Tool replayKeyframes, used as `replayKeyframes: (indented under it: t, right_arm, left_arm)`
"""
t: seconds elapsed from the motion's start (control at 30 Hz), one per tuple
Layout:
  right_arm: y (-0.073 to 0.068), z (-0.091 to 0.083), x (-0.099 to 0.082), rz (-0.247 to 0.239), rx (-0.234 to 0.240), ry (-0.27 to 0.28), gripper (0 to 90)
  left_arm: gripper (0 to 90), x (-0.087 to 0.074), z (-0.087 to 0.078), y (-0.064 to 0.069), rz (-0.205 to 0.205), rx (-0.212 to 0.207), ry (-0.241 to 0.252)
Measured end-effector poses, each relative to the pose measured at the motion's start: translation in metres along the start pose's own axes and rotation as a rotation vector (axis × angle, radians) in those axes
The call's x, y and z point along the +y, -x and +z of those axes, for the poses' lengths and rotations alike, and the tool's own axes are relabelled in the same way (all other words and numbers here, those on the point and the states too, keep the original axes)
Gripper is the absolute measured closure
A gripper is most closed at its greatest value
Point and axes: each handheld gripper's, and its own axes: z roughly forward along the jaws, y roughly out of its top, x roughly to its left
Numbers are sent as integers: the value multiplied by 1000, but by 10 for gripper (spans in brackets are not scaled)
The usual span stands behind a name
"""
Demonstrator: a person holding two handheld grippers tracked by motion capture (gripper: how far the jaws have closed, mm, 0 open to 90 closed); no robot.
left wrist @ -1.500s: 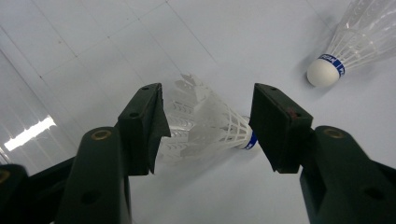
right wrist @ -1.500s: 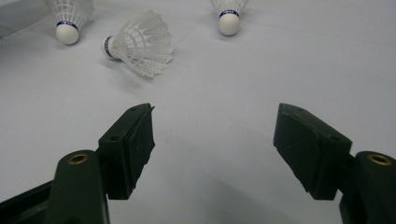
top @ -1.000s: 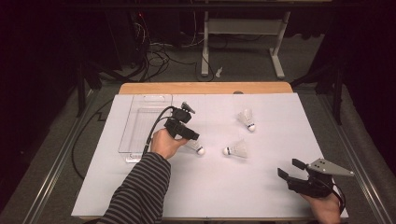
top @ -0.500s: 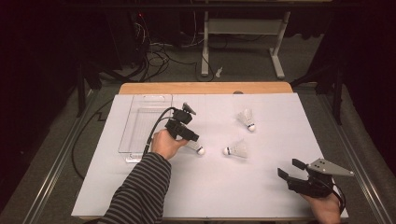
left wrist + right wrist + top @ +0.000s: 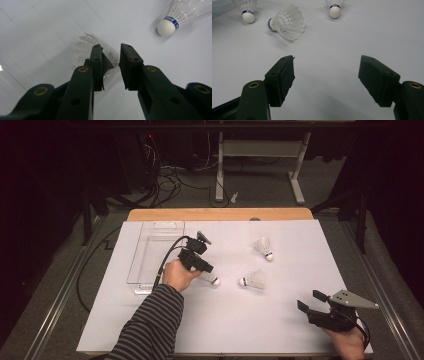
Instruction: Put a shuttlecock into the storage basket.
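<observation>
While the person's left hand (image 5: 176, 275) rests near the middle of the white sheet (image 5: 280, 330), the left gripper (image 5: 111, 53) points down at a shuttlecock (image 5: 86, 51) lying on the sheet just right of the clear tray (image 5: 150, 250). Its jaws have just been closing, and in the left gripper view the feather skirt of that shuttlecock sits between them; the left jaw lies against the feathers, yet a narrow gap shows in front of the right one, so the pads seem not to be pressing on it fully, though the feathers are partly hidden behind the jaws and I cannot be sure. In the high view the cork tip of this shuttlecock (image 5: 215, 281) pokes out to the right of the hand. A second shuttlecock (image 5: 254, 280) lies on its side just beside it, cork toward the gripper, and a third shuttlecock (image 5: 264, 247) lies farther back on the sheet, well apart from both. The right gripper (image 5: 325, 75) is held low near the front right corner of the sheet, far from the shuttlecocks, its jaws spread wide over bare paper with nothing between them.
</observation>
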Motion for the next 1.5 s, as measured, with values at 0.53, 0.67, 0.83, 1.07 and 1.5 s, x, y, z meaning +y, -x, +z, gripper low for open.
replayKeyframes:
  t: [0.53,0.67,0.83,1.07,1.5]
  right_arm:
    - [0,0,0,-2,1,-2,294]
    - [0,0,0,-1,2,-3,294]
    - [0,0,0,-1,1,-2,294]
    - [0,0,0,-3,0,-2,294]
    - [0,0,0,-4,-1,1,293]
  left_arm:
    - [856,-1,-3,3,39,-59,1]
    - [874,-1,-4,5,51,-65,-2]
    - [888,-1,-5,6,65,-77,-1]
    - [891,-2,-9,8,68,-73,13]
    - [892,-6,-18,11,97,-60,72]
